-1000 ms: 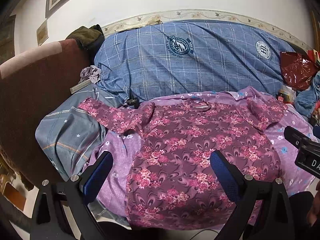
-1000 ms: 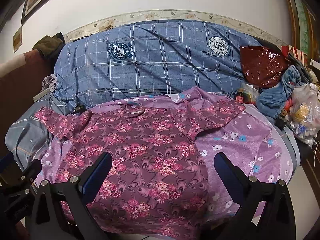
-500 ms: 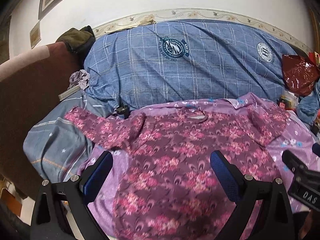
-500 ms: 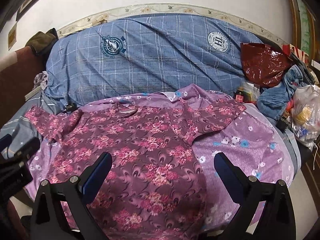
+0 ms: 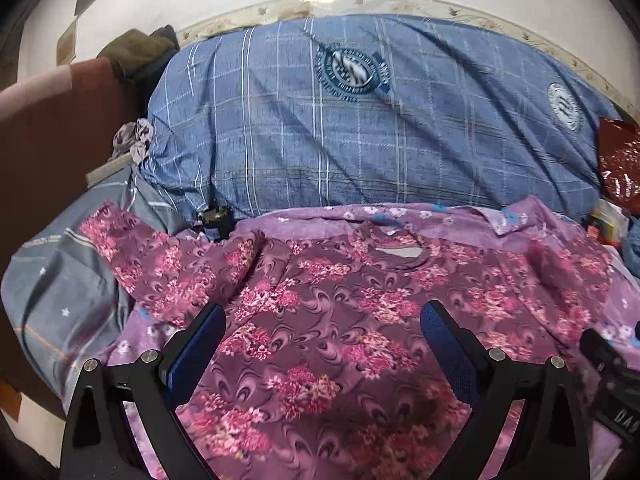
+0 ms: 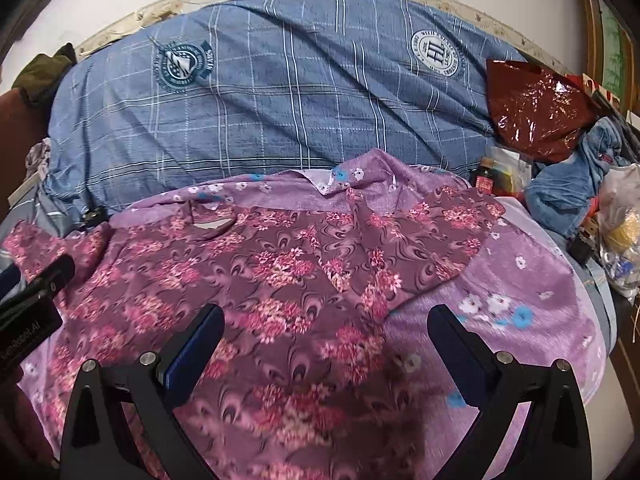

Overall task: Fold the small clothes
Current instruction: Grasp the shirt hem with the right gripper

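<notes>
A small maroon top with pink flowers (image 5: 344,320) lies spread flat on a purple floral blanket (image 5: 400,220), neck hole toward the wall, both sleeves out to the sides. It also shows in the right wrist view (image 6: 280,280). My left gripper (image 5: 322,344) is open and empty, low over the top's lower left half. My right gripper (image 6: 326,344) is open and empty, over the top's lower right half, near the right sleeve (image 6: 440,236). The right gripper's body (image 5: 612,380) shows at the left view's right edge.
A large blue plaid duvet (image 5: 360,120) is bunched behind the top. A grey sheet (image 5: 60,288) and brown headboard (image 5: 52,128) are at left. A dark red bag (image 6: 536,108), blue jeans (image 6: 576,188) and plastic bags (image 6: 620,240) crowd the right side.
Both grippers have moved forward and lower over the top, which now looms larger. The jaws stayed open. The top has not moved.
</notes>
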